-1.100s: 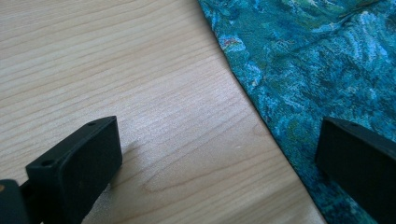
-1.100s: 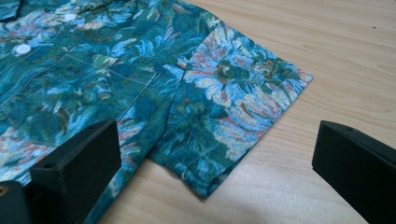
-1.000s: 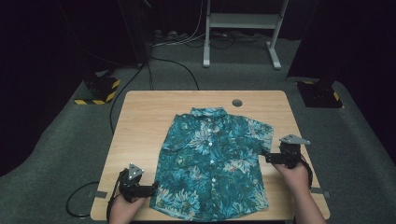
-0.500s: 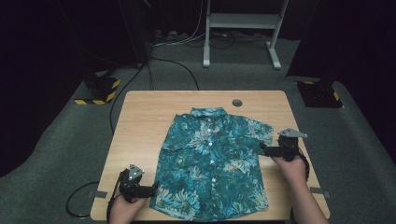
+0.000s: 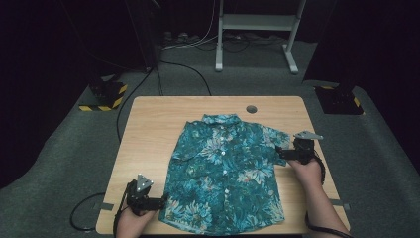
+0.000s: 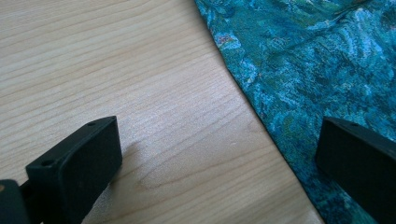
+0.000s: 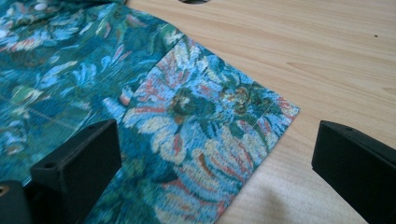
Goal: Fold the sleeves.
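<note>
shirt [image 5: 225,168] flat, face-up, centre of table [image 5: 148,129] | left gripper [image 5: 161,202] at hem corner, jaws apart, straddling edge | right gripper [image 5: 282,152] at sleeve [image 7: 210,135], jaws apart, nothing grasped | likely lining up a fold

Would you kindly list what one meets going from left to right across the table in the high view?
Left gripper at the near left corner → bare wooden table → teal floral short-sleeved shirt lying flat, front up → right gripper at the shirt's sleeve.
</note>
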### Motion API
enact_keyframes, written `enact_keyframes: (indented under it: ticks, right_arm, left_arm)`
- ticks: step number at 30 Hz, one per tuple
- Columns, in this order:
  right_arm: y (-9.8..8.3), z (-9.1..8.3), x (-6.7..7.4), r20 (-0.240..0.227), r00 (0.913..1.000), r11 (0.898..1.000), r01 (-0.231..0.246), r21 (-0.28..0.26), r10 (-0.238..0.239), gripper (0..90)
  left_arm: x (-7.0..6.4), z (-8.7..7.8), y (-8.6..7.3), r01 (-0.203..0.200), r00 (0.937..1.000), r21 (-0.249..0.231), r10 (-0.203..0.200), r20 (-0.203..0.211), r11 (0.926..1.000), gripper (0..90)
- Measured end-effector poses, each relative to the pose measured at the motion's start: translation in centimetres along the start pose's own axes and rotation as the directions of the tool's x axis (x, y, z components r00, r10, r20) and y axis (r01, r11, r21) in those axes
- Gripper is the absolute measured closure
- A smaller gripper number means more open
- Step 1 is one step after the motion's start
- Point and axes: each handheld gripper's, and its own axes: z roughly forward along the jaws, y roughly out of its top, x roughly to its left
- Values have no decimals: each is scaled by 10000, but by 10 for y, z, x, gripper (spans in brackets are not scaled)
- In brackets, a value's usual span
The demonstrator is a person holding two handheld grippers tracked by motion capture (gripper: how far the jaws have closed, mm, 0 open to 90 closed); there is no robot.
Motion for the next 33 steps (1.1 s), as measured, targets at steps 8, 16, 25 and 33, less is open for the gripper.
enact_keyframes:
  ticks: [8,16,25,33]
  right_arm:
    - [7,14,-4,136,9997,9996,-195,201,193,14]
    - [13,27,-8,343,9990,9985,-310,441,295,29]
    - [12,36,-16,483,9921,9918,-1179,499,1155,110]
    - [13,39,-18,669,9874,9865,-1482,693,1436,248]
  left_arm:
    - [0,0,0,-33,10000,8,33,-21,10000,7]
    - [-1,0,0,-12,10000,8,12,-27,10000,7]
    - [-1,0,0,-63,10000,11,63,21,10000,8]
    - [-1,0,0,-71,10000,8,71,29,10000,8]
